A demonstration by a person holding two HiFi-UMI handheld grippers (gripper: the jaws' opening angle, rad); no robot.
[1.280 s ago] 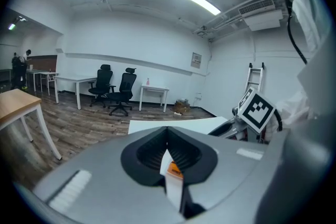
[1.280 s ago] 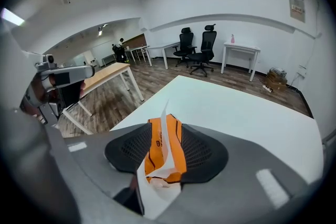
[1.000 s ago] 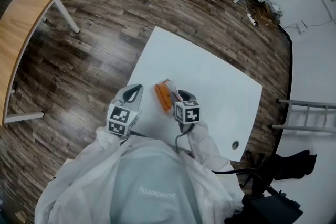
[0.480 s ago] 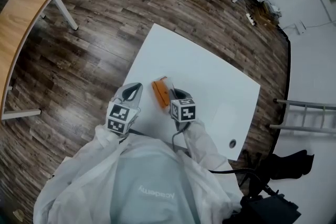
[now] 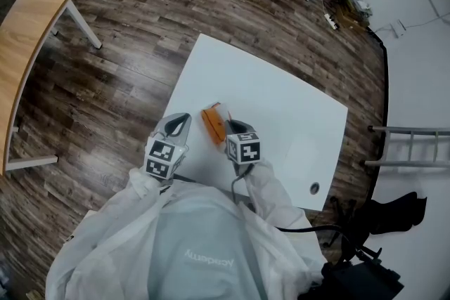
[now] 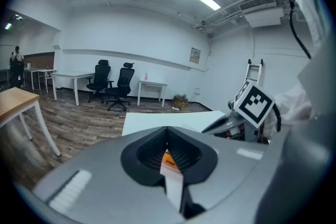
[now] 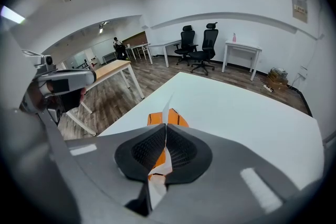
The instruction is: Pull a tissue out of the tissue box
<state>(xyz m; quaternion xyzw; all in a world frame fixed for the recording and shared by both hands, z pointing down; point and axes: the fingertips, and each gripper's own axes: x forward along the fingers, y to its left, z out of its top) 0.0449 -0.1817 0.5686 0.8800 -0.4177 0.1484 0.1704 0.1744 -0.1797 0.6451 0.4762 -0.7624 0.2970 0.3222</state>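
1. the tissue box [image 5: 214, 124], orange, lies on the white table [image 5: 281, 91] near its near-left edge, between the two grippers.
2. the right gripper [image 5: 232, 125] sits just right of the box, pointing steeply down at it. its jaws have just been closing and now stand pressed together on a white tissue [image 7: 167, 105].
3. in the right gripper view the tissue rises as a thin upright sheet from between the jaw tips, with the orange box [image 7: 177, 118] just beyond them on the table [image 7: 241, 113].
4. the left gripper [image 5: 180, 120] hangs at the table's near-left edge, just left of the box and apart from it. its jaws are together at the tips with nothing between them, and the box shows through the window behind them.
5. a wooden desk [image 5: 28, 31] stands well apart at the far left on the dark plank floor [image 5: 133, 31].
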